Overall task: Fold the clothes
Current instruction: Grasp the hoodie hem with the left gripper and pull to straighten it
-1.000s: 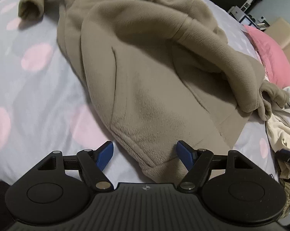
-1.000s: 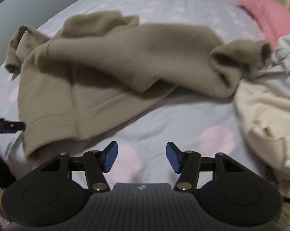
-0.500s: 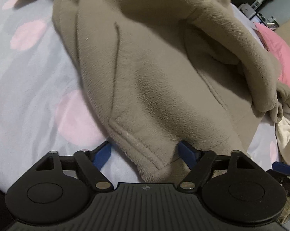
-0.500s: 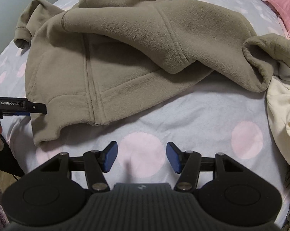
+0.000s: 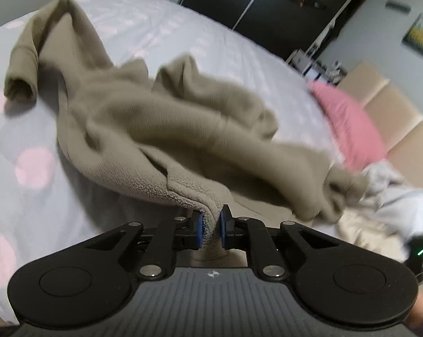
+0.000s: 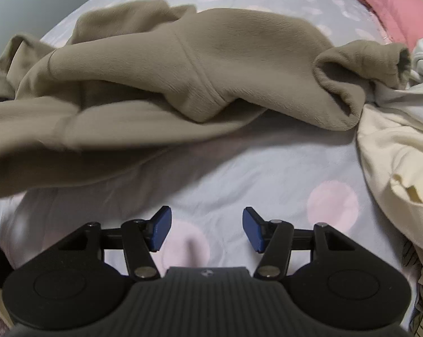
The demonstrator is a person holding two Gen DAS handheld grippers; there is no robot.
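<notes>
A tan fleece jacket [image 5: 161, 129] lies crumpled across the bed. My left gripper [image 5: 211, 226] is closing its jaws on the jacket's hem, and the blue pads pinch the fleece and hold that corner lifted off the sheet. In the right wrist view the same jacket [image 6: 200, 64] spreads across the bed, its left side raised and blurred. My right gripper [image 6: 206, 229] hovers open over bare sheet in front of the jacket, with nothing between its fingers. One sleeve cuff [image 6: 360, 64] lies at the right, against other clothes.
The bed has a pale sheet with pink dots [image 6: 333, 205]. A cream garment [image 6: 399, 151] and a white one [image 5: 393, 193] are piled at the right. A pink pillow [image 5: 349, 123] lies beyond them. Dark wardrobe doors [image 5: 267, 8] stand past the bed.
My left gripper closed on the jacket's hem and rose, pulling that corner up off the bed. The jacket's left side lifted in the right wrist view. The right gripper stayed open, shifting slightly.
</notes>
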